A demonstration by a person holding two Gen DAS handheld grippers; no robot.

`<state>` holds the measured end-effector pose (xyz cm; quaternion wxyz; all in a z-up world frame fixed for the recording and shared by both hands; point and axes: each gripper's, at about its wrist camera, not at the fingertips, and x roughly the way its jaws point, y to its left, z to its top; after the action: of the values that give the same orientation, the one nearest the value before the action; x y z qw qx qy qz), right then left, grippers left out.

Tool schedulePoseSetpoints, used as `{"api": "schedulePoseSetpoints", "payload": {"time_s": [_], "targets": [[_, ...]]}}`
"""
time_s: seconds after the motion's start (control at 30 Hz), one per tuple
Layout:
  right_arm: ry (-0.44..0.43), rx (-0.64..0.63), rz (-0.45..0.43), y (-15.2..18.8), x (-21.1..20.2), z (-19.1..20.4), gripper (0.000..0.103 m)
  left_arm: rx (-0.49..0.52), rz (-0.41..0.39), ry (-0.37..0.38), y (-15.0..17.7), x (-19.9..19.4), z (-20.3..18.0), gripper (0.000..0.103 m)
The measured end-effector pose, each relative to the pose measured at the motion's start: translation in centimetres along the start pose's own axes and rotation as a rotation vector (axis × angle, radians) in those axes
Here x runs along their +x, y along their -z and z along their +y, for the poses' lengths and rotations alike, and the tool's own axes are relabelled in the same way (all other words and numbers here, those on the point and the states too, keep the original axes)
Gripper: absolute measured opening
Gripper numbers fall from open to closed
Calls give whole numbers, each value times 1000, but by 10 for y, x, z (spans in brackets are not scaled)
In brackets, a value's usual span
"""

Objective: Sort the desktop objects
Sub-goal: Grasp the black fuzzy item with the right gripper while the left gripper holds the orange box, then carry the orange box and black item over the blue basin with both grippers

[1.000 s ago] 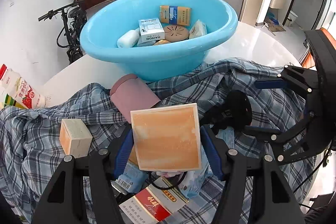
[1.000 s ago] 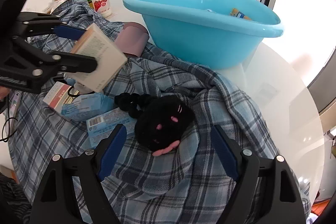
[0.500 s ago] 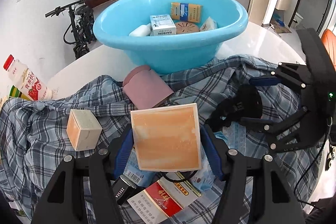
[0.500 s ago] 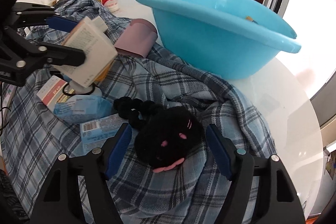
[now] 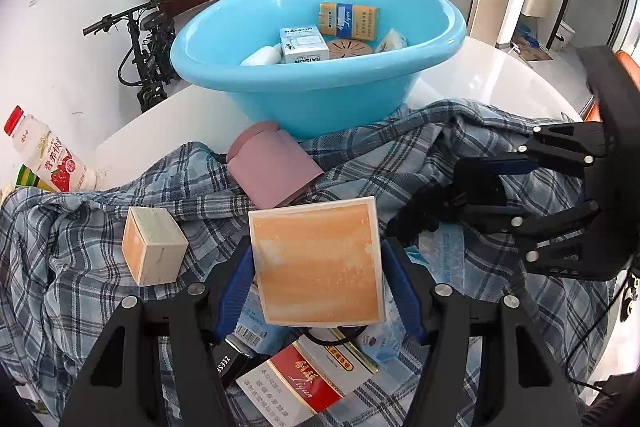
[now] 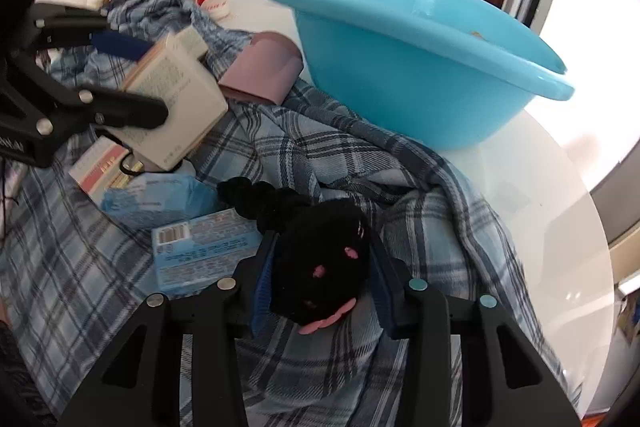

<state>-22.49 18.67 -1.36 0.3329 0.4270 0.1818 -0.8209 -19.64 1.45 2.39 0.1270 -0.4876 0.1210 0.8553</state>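
My left gripper (image 5: 316, 283) is shut on a flat orange and cream box (image 5: 316, 251), held a little above the clutter; in the right wrist view the same box (image 6: 176, 107) shows tilted in the left gripper (image 6: 132, 79). My right gripper (image 6: 320, 263) is closing its jaws on a black plush toy (image 6: 316, 235) with pink marks, and the blue pads press both its sides. The toy lies on a blue plaid cloth (image 6: 360, 155). Behind stands a light blue basin (image 5: 312, 99) that holds several small boxes and a white bottle. The right gripper (image 5: 472, 187) shows at the right of the left wrist view.
On the cloth lie a mauve cylindrical case (image 5: 276, 163), a small pale cube box (image 5: 152, 251), a red and white carton (image 5: 308, 383), a blue tissue pack (image 6: 160, 199) and a blue barcoded box (image 6: 204, 251). A drink bottle (image 5: 44, 155) stands far left. The white round table (image 6: 540, 207) ends at the right.
The right gripper's jaws have come in from wide apart to both sides of the black plush toy. The left gripper still holds the orange box the same way.
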Motion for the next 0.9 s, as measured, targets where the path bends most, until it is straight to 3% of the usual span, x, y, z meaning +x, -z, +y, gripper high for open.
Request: {"api": "schedulePoseSetpoints", "payload": {"time_s": [0.43,0.8,0.9], "targets": [[21,8,-58,-1,-40,4,39,-19,0,32,-4,-10,-5,66],[34,6,-105,0,-68,3,39,20,-44,-5,-8,-28,-17,66],[36,11,-124,-2,-76,0,39,11,-41,17,-11,-32,-18,66]]}}
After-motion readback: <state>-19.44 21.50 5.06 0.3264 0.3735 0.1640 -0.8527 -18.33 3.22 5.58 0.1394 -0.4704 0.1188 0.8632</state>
